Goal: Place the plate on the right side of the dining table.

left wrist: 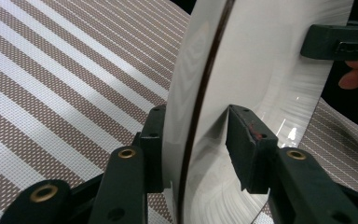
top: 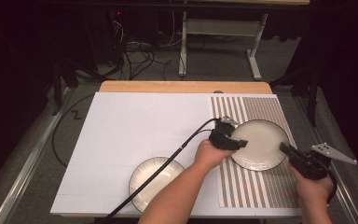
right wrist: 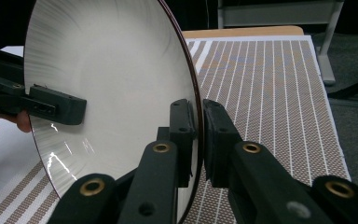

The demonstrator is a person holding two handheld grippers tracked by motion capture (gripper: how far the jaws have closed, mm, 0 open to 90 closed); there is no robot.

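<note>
no text, label, brand, number or sign can be read in any of the views.

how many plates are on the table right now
2: one white dark-rimmed plate on the striped mat between both grippers, another white dark-rimmed plate at the white board's near edge.
</note>
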